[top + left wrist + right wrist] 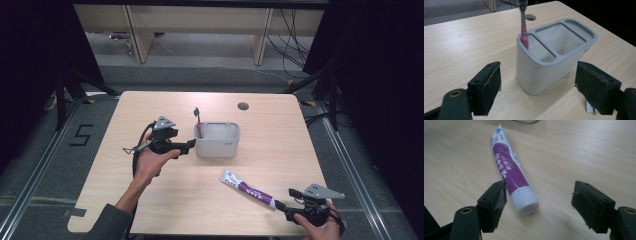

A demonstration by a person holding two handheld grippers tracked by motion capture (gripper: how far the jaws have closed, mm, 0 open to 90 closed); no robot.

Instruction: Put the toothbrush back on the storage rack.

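Toothpaste tube (510, 173) lies cap-first between right gripper's (539, 202) spread jaws.

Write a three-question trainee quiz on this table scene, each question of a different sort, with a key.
1. True or false: the toothbrush stands in the middle compartment of the holder.
2. Which way does the cap of the toothpaste tube point in the high view?
A. toward the right gripper
B. toward the holder
C. toward the left gripper
3. Fill in: both grippers' fingers stand ____, with nothing gripped.

Key
1. False: it stands in an end compartment, the one at the holder's left end in the high view.
2. A
3. open
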